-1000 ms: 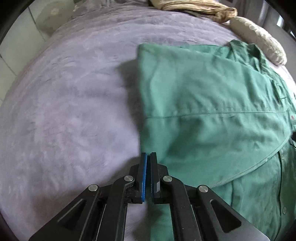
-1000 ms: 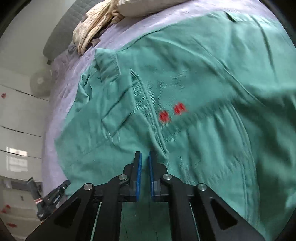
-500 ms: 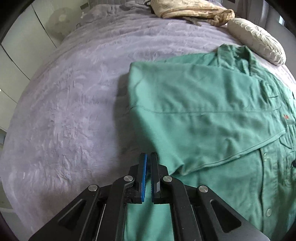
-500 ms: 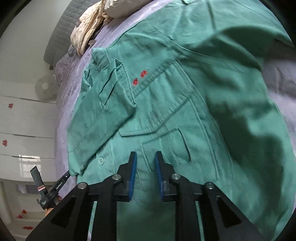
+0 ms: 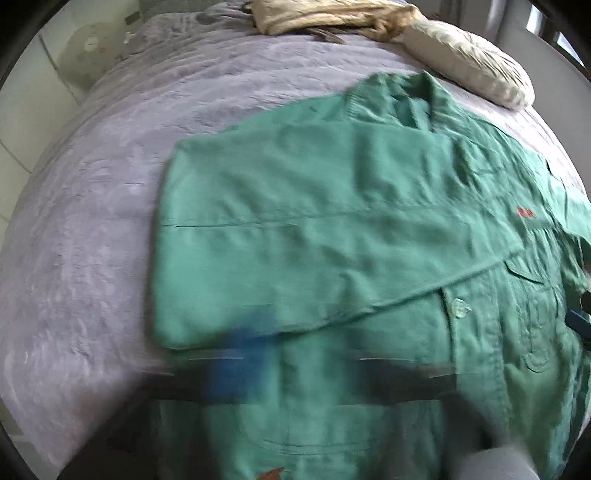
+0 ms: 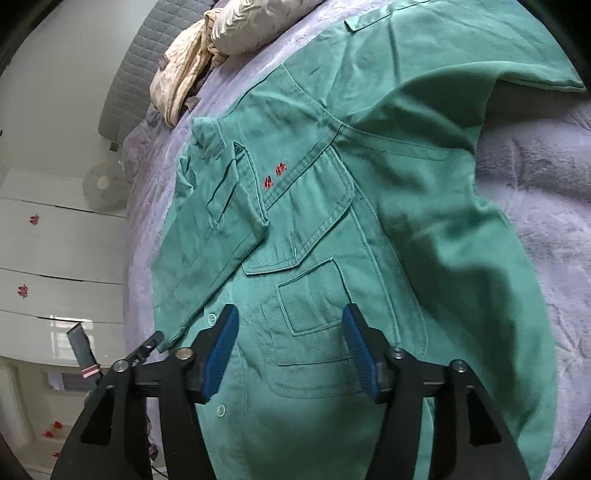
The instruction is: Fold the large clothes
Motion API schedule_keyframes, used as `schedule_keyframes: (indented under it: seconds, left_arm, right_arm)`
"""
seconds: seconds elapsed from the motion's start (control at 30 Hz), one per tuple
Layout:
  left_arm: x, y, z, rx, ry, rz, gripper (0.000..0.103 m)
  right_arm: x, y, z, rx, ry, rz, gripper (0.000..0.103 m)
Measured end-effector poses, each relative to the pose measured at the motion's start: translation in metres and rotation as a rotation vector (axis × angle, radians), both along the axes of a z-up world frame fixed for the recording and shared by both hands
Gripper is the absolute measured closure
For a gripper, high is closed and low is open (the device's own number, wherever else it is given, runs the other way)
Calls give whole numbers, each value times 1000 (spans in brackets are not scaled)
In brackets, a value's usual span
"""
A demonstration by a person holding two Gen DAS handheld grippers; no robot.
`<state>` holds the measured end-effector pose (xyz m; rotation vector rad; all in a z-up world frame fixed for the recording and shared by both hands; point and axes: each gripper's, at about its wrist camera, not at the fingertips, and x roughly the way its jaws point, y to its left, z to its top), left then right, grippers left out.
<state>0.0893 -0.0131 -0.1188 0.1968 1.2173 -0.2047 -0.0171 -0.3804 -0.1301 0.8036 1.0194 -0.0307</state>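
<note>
A green work shirt (image 5: pixel 332 229) lies front up on a lilac bed cover (image 5: pixel 92 192). One sleeve is folded across its chest. It also shows in the right wrist view (image 6: pixel 332 229), with red stitched characters (image 6: pixel 275 176) and a chest pocket (image 6: pixel 314 295); its other sleeve (image 6: pixel 461 206) lies spread out to the right. My right gripper (image 6: pixel 290 347) is open and empty, just above the pocket. My left gripper (image 5: pixel 299 369) is motion-blurred over the shirt's lower part; its fingers (image 5: pixel 236 365) appear spread apart and hold nothing.
A beige pillow (image 5: pixel 469 62) and a crumpled cream blanket (image 5: pixel 325 16) lie at the head of the bed. A white fan (image 6: pixel 101 184) and white drawers (image 6: pixel 55 258) stand beside the bed. The left gripper's tip (image 6: pixel 144 349) shows at the shirt's left edge.
Both grippers have opened from shut. Both have drawn back, so more of the shirt shows. The folded sleeve stays lying across the chest.
</note>
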Motion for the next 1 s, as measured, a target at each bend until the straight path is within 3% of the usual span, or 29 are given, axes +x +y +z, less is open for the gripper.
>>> schedule_keyframes:
  seconds: [0.07,0.17,0.27,0.37,0.43,0.5,0.53,0.77,0.87,1.0]
  left_arm:
    - [-4,-13,-1,-4,-31,-20,1]
    - [-8,-41,-8,-16,-4,-73,1]
    - [-12,-68,-11,-34,22,-112,1]
    - [-16,-91,-16,-40,31,-148,1]
    - [-19,-103,-21,-44,52,-173,1]
    - [-21,-113,-27,-66,107,-196,1]
    - [-22,-117,-29,-73,120,-199,1]
    - [-21,-140,-22,-86,95,-219,1]
    - [-20,-154,-17,-90,75,-235,1]
    - [-16,-181,-15,-99,62,-259,1]
  right_arm:
    - [-4,-4,1,2,-5,-7,36]
    - [-11,-13,2,12,-10,-28,36]
    - [-19,-25,4,22,-24,-57,25]
    - [-28,-37,8,32,-47,-89,25]
    - [-34,-48,11,39,-65,-114,24]
    - [-40,-58,14,45,-83,-140,14]
    - [-45,-66,16,54,-101,-161,14]
    - [-65,-112,27,56,-158,-277,13]
    - [-72,-131,28,83,-179,-324,0]
    - [-80,-157,29,122,-208,-368,0]
